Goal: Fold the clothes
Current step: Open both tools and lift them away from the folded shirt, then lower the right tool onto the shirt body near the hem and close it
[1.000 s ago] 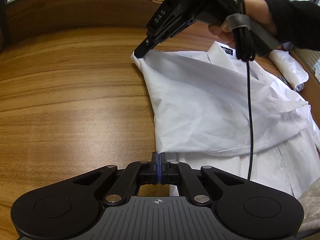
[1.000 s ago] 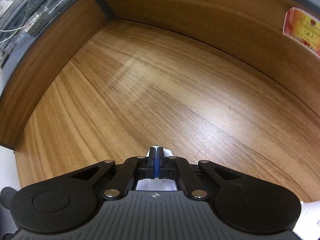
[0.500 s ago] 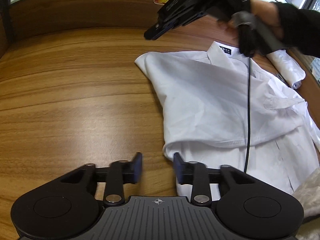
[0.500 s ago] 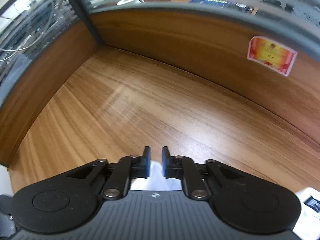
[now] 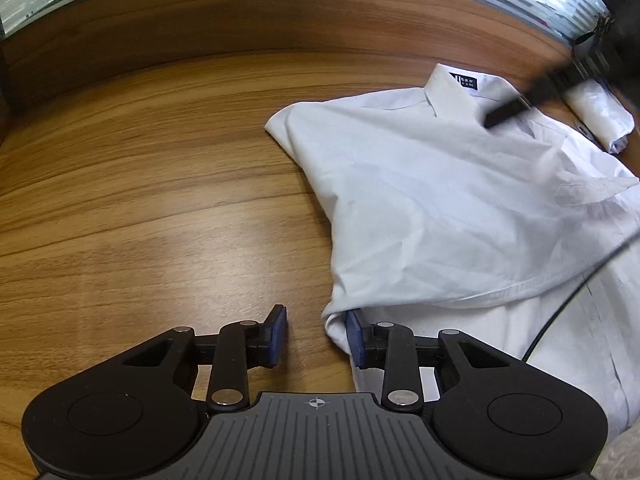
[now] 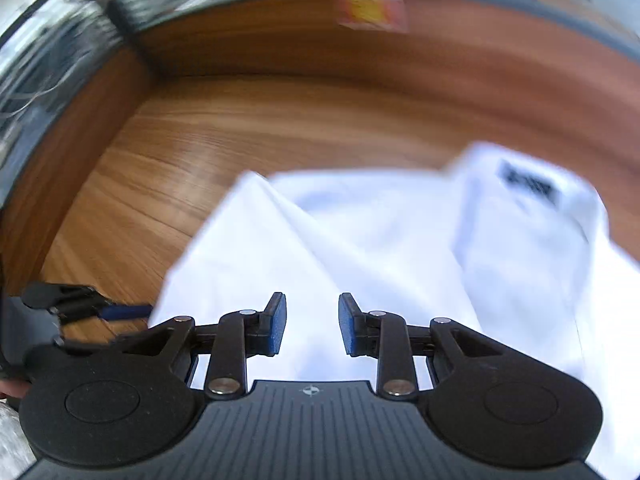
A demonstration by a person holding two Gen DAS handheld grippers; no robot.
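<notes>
Lying across the right half of the left wrist frame, the white shirt (image 5: 460, 208) rests on the wooden table (image 5: 140, 200), collar at upper right. Left gripper (image 5: 316, 334) gapes wide at bottom centre, holding nothing; right gripper (image 6: 312, 330) likewise spread, empty, over cloth.

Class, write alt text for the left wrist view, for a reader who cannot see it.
A white shirt, partly folded with its collar away from the camera, lies on a wooden table. The left gripper is open in the foreground, its right finger against the shirt's near folded corner. The right gripper, blurred, reaches in from the upper right above the collar.
</notes>
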